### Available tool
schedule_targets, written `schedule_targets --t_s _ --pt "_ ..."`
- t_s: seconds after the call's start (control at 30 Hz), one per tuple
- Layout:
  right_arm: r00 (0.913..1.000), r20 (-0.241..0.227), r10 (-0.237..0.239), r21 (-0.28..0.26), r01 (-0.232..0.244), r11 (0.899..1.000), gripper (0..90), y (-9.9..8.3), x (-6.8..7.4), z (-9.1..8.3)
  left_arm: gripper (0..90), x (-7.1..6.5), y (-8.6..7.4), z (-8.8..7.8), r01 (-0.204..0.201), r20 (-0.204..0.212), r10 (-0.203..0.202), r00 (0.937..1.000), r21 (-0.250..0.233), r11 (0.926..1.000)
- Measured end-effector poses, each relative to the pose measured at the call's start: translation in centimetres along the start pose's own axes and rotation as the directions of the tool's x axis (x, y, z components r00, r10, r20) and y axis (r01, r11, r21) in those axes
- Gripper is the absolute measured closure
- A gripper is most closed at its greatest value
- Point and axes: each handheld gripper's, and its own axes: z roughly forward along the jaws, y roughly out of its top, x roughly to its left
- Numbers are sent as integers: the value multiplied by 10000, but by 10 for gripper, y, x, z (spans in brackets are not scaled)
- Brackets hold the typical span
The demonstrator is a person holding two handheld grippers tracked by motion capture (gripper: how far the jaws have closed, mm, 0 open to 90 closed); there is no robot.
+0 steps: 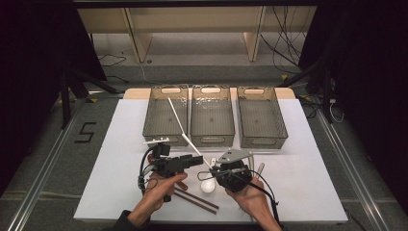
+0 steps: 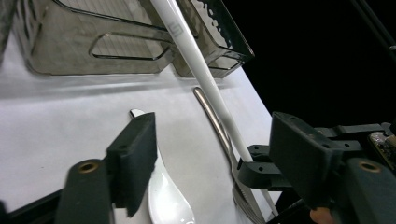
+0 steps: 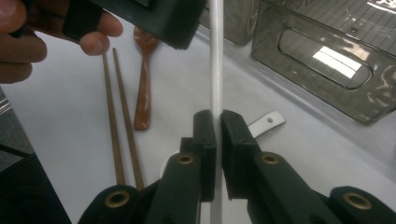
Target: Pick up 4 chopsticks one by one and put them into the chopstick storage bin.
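White chopstick pinched by the right gripper

Its jaws press together on the white chopstick, which slants up toward the left bin. The left gripper stands spread, jaws on either side of the stick without touching it. On the table below lie a white spoon, a fork, brown chopsticks and a brown spoon.

White chopstick runs off the top edge, its lower end hidden behind the right tongs; white spoon cropped below.
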Motion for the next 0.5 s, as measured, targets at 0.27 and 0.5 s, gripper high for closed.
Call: schedule_targets --t_s 0.27,0.5 --pt "9999 -95 -78 -118 76 9999 856 2 4 3 441 0 -1 3 283 477 -288 9984 106 9995" --pt "9998 -148 -90 -195 88 9998 856 3 5 4 550 -2 -3 6 302 758 -315 9966 177 9994"
